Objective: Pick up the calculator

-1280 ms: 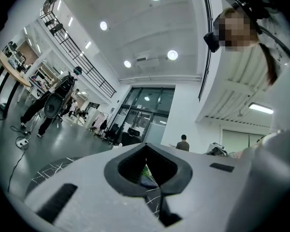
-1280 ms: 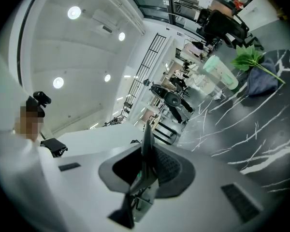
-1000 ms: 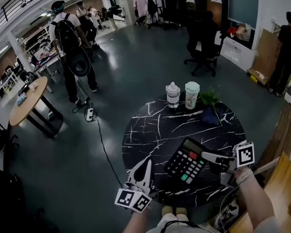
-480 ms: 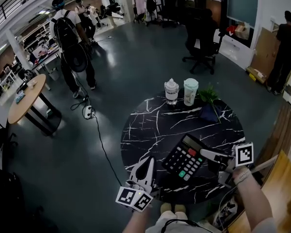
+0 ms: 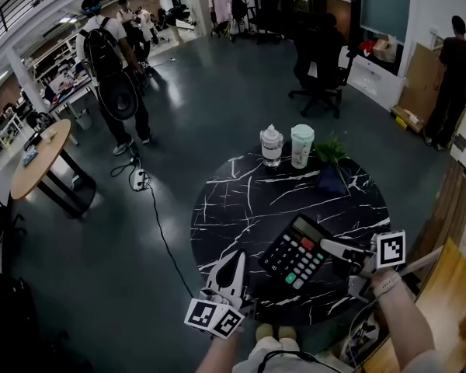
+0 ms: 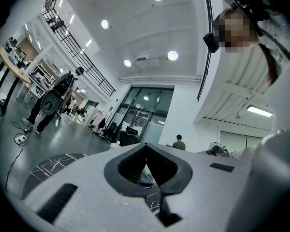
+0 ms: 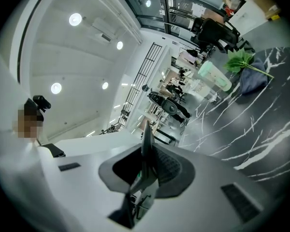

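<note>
Holding the calculator [image 5: 293, 255] over the round table [image 5: 241, 200], the right gripper [image 5: 334, 247] squeezes its edge tight. The left gripper [image 5: 238, 256] has fingers together, holding nothing.

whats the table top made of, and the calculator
Table top: looks like polished black marble, or a marble-look laminate. It has white veins and a soft sheen, but the pictures can't settle which. Calculator: most likely a matte black plastic shell with moulded keys, mostly pale, a few red or green.
</note>
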Motion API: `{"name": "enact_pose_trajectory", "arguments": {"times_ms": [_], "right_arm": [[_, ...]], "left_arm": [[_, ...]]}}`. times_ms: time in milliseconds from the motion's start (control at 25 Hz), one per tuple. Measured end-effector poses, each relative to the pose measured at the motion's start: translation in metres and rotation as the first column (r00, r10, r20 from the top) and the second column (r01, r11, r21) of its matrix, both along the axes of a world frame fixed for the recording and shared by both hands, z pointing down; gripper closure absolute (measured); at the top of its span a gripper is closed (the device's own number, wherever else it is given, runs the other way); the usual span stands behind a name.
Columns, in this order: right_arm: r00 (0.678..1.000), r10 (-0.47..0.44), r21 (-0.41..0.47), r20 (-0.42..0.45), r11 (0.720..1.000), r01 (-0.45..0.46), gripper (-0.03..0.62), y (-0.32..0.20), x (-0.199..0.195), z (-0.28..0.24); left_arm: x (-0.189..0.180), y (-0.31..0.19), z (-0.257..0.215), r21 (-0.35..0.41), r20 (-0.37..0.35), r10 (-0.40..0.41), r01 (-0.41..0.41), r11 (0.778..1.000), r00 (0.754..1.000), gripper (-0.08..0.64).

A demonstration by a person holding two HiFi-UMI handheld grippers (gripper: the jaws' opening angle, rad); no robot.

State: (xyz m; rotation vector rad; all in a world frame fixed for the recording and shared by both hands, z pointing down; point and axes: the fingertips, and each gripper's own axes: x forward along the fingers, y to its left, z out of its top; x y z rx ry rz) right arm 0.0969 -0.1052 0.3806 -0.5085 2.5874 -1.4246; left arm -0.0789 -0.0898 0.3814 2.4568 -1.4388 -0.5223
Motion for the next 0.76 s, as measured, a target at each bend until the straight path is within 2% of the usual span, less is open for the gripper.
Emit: {"name": "enact_pose_trajectory", "arguments": {"times_ms": [760], "right_arm": [[0.999,0.047,0.009,0.014,0.999,-0.047,0.537,0.0,-0.003,0.003]], "left_arm": [[-0.002,-0.009,0.01,-0.015,-0.021,0.01,-0.01,1.0,1.0,0.552]]}}
